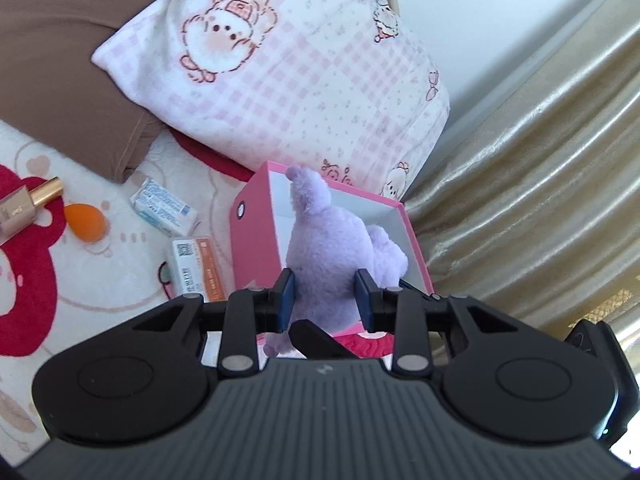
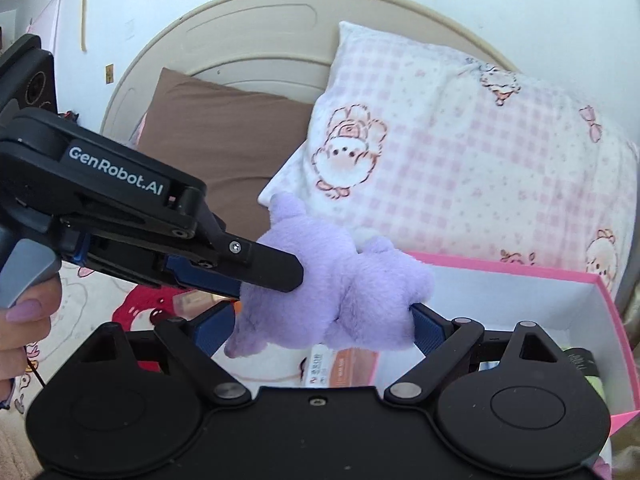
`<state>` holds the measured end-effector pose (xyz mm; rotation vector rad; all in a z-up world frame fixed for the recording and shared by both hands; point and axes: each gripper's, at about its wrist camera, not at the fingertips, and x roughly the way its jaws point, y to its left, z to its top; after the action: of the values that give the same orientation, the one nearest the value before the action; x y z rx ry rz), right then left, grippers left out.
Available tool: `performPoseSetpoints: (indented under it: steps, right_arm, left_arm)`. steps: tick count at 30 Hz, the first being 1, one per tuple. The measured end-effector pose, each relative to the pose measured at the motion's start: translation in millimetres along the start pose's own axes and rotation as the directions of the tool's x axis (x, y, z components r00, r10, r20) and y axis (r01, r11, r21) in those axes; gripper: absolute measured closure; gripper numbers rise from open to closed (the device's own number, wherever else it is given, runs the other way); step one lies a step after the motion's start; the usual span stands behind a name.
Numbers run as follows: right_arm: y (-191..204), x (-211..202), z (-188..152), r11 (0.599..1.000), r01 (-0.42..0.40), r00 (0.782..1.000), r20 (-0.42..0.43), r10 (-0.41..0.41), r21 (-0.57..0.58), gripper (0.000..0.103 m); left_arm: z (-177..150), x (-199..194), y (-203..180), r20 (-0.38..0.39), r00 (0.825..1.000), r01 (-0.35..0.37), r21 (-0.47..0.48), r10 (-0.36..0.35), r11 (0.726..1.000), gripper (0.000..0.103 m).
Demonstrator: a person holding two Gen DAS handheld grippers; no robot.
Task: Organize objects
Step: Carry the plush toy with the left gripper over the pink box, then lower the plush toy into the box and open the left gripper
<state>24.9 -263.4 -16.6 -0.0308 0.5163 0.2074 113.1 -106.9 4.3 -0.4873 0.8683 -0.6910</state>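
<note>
Lilac plush toy (image 2: 340, 280), soft and light: clamped by left gripper (image 1: 326, 294) and right gripper (image 2: 320, 326) over pink cardboard box (image 1: 256, 236); grip mid-body.

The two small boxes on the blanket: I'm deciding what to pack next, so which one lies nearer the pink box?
The orange-and-white box, lying right beside the pink box. The blue-and-white box sits farther left, toward the orange sponge.

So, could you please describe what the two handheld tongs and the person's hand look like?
Both tongs, left and right, are matte black with round pivot housings, silver rivets and blue finger pads. The left one carries white "GenRobot.AI" lettering and a grey trigger. The hand has lilac-painted nails.
</note>
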Motion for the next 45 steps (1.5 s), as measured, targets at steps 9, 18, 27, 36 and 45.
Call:
performPoseSetpoints:
  steps: [9, 18, 27, 36, 45]
  right_arm:
    - [-59.6, 1.9, 3.2, 0.990, 0.124, 0.992, -0.008, -0.124, 0.067, 0.011]
    - [-126.0, 55.2, -29.5, 0.981, 0.089, 0.977, -0.206, -0.052, 0.173, 0.012]
    - [-166.2, 105.5, -47.6, 0.946, -0.014, 0.911, -0.387, 0.145, 0.323, 0.012]
    - [-176.7, 120.1, -59.3, 0.927, -0.054, 0.867, -0.443, 0.228, 0.370, 0.011]
    - [-174.9, 131.2, -68.1, 0.929, 0.009, 0.838, -0.510, 0.195, 0.370, 0.032]
  left_arm:
    - [23.4, 67.5, -49.8, -0.099, 0.995, 0.015, 0.049, -0.011, 0.999, 0.073]
    - [26.7, 172.4, -46.3, -0.326, 0.938, -0.100, 0.067, 0.117, 0.993, 0.072]
    - [14.4, 216.1, -32.4, -0.455, 0.859, -0.202, 0.116, 0.232, 0.973, 0.071]
    - [10.3, 222.1, -25.3, -0.483, 0.841, -0.232, 0.083, 0.242, 0.969, 0.071]
    - [10.6, 207.2, -28.3, -0.394, 0.875, -0.258, 0.113, 0.282, 0.959, 0.062]
